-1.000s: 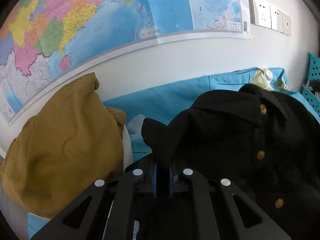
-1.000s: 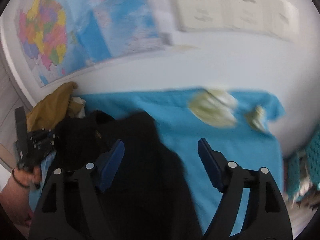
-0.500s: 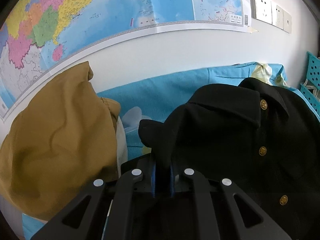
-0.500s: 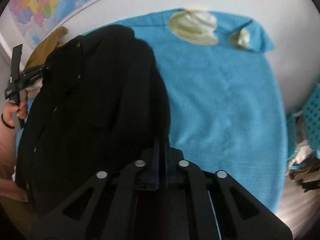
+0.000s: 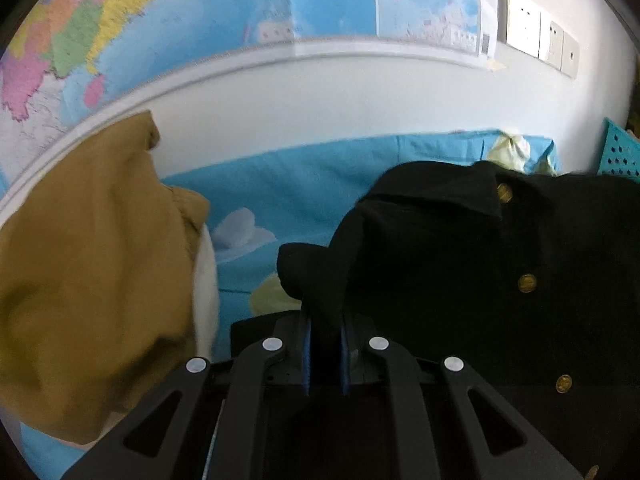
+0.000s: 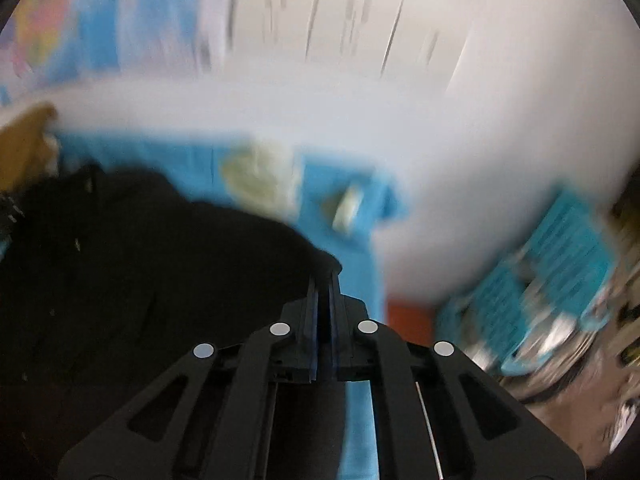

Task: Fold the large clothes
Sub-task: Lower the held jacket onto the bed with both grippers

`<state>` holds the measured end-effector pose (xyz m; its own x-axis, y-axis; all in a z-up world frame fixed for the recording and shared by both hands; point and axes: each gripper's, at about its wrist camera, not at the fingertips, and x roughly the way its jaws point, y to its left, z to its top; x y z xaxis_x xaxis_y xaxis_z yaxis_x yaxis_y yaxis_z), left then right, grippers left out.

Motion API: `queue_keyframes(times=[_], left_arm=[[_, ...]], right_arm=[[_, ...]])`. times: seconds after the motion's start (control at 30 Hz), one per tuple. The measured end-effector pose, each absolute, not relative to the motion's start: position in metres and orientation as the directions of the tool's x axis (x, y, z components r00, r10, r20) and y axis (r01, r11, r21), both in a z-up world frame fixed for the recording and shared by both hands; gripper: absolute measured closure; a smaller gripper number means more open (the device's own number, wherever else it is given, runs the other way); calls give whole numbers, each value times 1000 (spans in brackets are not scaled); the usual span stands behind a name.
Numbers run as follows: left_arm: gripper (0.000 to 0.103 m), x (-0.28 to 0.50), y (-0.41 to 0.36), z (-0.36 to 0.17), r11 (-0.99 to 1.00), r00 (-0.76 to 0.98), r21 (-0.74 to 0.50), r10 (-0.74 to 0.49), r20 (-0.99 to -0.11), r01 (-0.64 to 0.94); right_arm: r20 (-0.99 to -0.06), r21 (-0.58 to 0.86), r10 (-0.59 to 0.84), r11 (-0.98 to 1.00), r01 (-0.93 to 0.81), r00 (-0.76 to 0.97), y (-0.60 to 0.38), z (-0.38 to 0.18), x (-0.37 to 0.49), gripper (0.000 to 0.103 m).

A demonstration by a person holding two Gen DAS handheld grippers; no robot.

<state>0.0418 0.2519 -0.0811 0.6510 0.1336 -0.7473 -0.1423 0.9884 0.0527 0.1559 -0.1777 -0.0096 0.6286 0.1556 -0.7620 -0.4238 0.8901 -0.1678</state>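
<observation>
A black coat (image 5: 460, 260) with gold buttons lies on a bed under a blue sheet (image 5: 280, 184). My left gripper (image 5: 325, 320) is shut on a fold of the coat near its collar, with the cloth bunched up between the blue pads. The right wrist view is blurred by motion. There my right gripper (image 6: 323, 280) pinches the coat's (image 6: 140, 260) right edge between nearly closed pads. Its jaws are opening very slightly with the fabric still between them.
A mustard garment (image 5: 92, 272) is heaped at the left against the wall, over something white. A wall map (image 5: 240, 20) and sockets (image 5: 536, 36) are above the bed. A teal basket (image 6: 560, 264) stands to the right of the bed.
My right gripper went from wide open over the coat to closed on its edge, then swung so its view tips up toward the wall. The left gripper keeps its hold and has hardly moved.
</observation>
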Motion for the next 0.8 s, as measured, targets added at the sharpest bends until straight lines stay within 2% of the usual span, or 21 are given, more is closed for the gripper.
queue_keyframes(times=[0.03,0.1,0.13,0.17,0.2,0.27,0.33,0.37,0.43,0.47,0.5,0.53,0.57,0.6,0.63,0.7,0.77,0.8], left_arm=[[91,44,251,-84,989,640,59,134,-756,-137],[90,45,250,-86,989,633,77,143,-761,-130],[89,45,250,-86,988,633,83,146,-760,-128],[89,45,251,-86,989,632,82,144,-762,-127],[88,45,252,-85,989,631,77,140,-763,-126],[88,47,253,-86,989,631,69,135,-764,-127],[88,50,254,-86,989,626,73,138,-767,-128],[88,52,252,-86,989,623,71,136,-770,-128],[88,53,251,-88,989,619,75,137,-773,-127],[88,53,250,-88,989,618,74,137,-774,-128],[88,53,250,-88,989,617,72,135,-775,-126],[87,52,250,-88,990,618,68,131,-775,-124],[86,50,251,-86,991,624,59,121,-772,-119],[80,47,251,-84,993,634,50,108,-766,-109],[69,43,252,-80,994,647,47,101,-756,-99],[59,33,254,-73,995,672,34,85,-735,-89],[54,15,263,-58,998,713,-32,17,-700,-55],[44,7,266,-54,998,729,-53,-2,-685,-47]], right_arm=[[-800,-152,141,893,-424,583,-179,-27,164,96],[-830,-182,86,892,-413,551,-178,-52,176,71],[-843,-151,104,896,-417,528,-180,-55,180,63],[-836,-112,140,903,-414,531,-183,-50,181,47],[-817,-67,190,906,-417,544,-189,-41,179,41],[-759,13,295,898,-439,581,-190,-17,178,32],[-734,64,364,878,-475,574,-180,-8,181,28],[-732,67,378,868,-493,566,-170,-10,185,25],[-767,41,357,857,-514,533,-144,-24,199,25],[-794,29,336,853,-521,506,-129,-39,209,26],[-816,32,327,849,-527,477,-121,-50,216,37],[-832,45,328,844,-534,448,-115,-59,222,42],[-838,58,335,840,-540,431,-114,-64,227,62],[-842,69,344,833,-549,415,-111,-69,227,80],[-843,73,352,825,-560,408,-109,-72,225,84],[-824,18,342,812,-583,451,-107,-67,214,97],[-783,-20,333,830,-557,525,-116,-53,208,98],[-771,3,344,844,-537,536,-123,-48,209,98]])
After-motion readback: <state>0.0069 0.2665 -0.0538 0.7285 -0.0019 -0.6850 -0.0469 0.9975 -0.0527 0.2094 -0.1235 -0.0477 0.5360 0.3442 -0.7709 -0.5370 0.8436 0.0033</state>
